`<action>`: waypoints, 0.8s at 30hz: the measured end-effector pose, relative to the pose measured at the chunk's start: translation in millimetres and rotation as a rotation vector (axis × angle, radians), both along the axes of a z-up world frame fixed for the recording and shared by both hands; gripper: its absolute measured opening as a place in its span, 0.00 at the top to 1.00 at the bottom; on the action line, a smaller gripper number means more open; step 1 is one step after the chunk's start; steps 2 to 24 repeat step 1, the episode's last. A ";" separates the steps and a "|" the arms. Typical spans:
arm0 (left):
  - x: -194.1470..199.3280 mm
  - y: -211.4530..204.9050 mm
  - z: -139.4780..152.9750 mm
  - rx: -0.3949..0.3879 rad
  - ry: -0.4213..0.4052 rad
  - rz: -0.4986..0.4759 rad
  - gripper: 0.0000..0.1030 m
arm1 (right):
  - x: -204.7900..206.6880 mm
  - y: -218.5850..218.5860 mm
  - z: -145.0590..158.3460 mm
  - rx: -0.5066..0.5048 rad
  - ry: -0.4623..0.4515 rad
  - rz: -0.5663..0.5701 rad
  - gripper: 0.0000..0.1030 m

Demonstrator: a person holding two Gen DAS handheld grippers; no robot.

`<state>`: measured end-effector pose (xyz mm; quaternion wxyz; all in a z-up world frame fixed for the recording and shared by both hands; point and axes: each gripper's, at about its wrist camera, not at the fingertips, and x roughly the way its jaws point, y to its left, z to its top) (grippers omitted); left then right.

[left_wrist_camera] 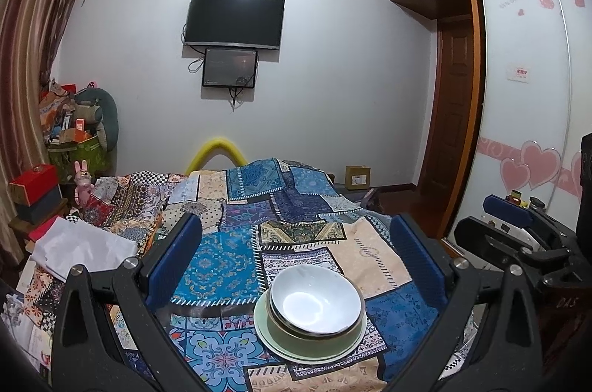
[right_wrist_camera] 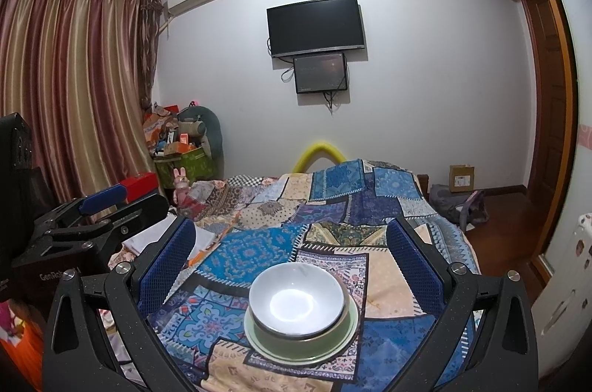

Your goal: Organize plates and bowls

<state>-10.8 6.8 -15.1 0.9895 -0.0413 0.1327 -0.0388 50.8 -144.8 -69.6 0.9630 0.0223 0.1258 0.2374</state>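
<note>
Stacked bowl (left_wrist_camera: 315, 307) on plate (left_wrist_camera: 274, 340), below both open grippers, untouched.

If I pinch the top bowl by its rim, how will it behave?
The white bowl looks glazed, glossy and rigid, so probably slippery and breakable. It sits nested in a green bowl on a green plate, which may drag along. The soft quilt underneath could let the stack tilt.
</note>
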 end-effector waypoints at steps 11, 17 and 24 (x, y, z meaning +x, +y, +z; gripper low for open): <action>1.0 0.9 -0.9 -0.003 0.005 -0.003 0.00 | 1.1 0.1 -0.6 0.001 0.005 0.000 0.00; 1.0 0.9 -0.9 -0.003 0.005 -0.003 0.00 | 1.1 0.1 -0.6 0.001 0.005 0.000 0.00; 1.0 0.9 -0.9 -0.003 0.005 -0.003 0.00 | 1.1 0.1 -0.6 0.001 0.005 0.000 0.00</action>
